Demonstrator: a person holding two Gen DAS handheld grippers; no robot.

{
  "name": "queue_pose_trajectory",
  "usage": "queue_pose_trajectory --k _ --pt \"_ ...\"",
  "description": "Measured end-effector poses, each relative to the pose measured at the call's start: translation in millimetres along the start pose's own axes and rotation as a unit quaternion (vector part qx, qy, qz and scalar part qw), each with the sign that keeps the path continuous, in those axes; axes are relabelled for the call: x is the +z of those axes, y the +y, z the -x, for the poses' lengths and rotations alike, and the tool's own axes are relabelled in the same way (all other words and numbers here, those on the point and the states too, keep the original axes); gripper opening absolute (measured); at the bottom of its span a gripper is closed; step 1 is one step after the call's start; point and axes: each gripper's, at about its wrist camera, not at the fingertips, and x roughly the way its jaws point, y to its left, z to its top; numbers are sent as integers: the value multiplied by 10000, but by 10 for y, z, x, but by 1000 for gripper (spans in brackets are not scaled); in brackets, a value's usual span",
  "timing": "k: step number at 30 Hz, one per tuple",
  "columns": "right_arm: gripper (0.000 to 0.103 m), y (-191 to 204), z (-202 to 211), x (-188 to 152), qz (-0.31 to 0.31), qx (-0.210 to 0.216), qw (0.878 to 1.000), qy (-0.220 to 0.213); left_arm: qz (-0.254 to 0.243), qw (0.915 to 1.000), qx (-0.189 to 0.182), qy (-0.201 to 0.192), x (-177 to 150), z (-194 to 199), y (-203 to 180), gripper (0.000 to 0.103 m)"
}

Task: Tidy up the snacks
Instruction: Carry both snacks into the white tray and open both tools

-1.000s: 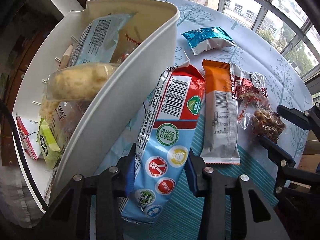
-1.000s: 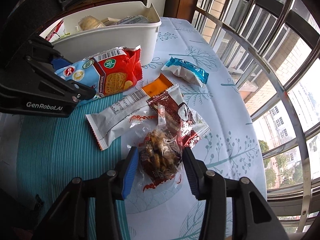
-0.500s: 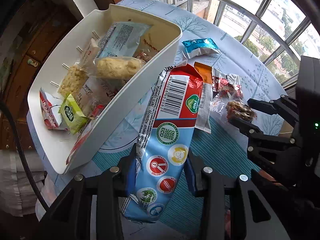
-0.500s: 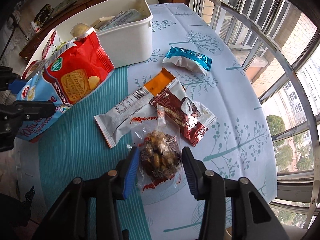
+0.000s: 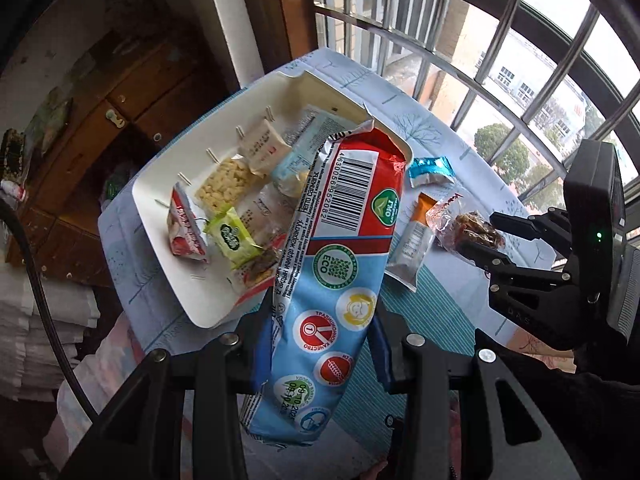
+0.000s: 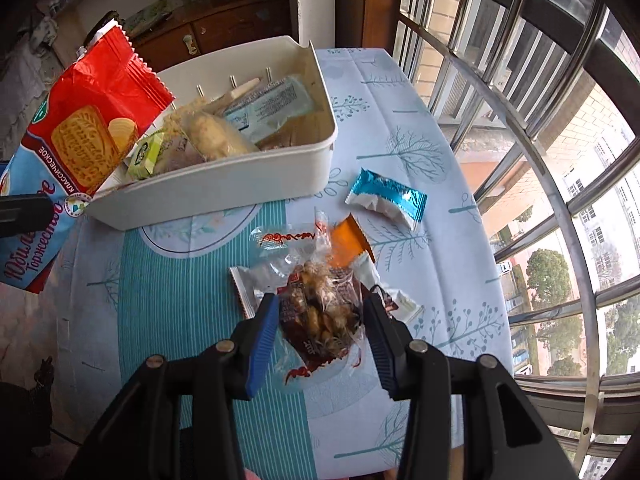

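My left gripper point(image 5: 320, 348) is shut on a long red and blue biscuit packet point(image 5: 336, 264) and holds it high over the near side of the white bin point(image 5: 160, 200). The packet also shows at the left of the right wrist view point(image 6: 76, 148). My right gripper point(image 6: 320, 332) is shut on a clear nut snack bag point(image 6: 324, 312) and holds it above the table. The bin point(image 6: 224, 184) holds several snacks.
An orange and white bar point(image 6: 344, 248), a dark red wrapper point(image 6: 384, 300) and a blue foil snack point(image 6: 388, 198) lie on the tablecloth point(image 6: 440, 240) right of the bin. A barred window point(image 6: 540, 120) runs along the right. Wooden cabinets point(image 5: 120, 92) stand behind the table.
Both grippers have risen. The biscuit packet went up from the table beside the bin to above its near edge. The nut bag has lifted off the table with the right gripper.
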Motion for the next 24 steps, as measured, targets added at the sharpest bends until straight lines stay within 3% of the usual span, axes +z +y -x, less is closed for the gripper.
queue_pose_trajectory --k 8,16,24 --pt "44 186 210 406 234 34 9983 -531 680 9972 -31 -319 91 68 500 39" --pt "44 450 285 788 559 62 9937 -973 1047 9920 -227 -661 121 -90 788 39" --pt "44 594 212 1091 556 63 9893 -1347 1389 9806 -304 -1349 133 -253 1038 39"
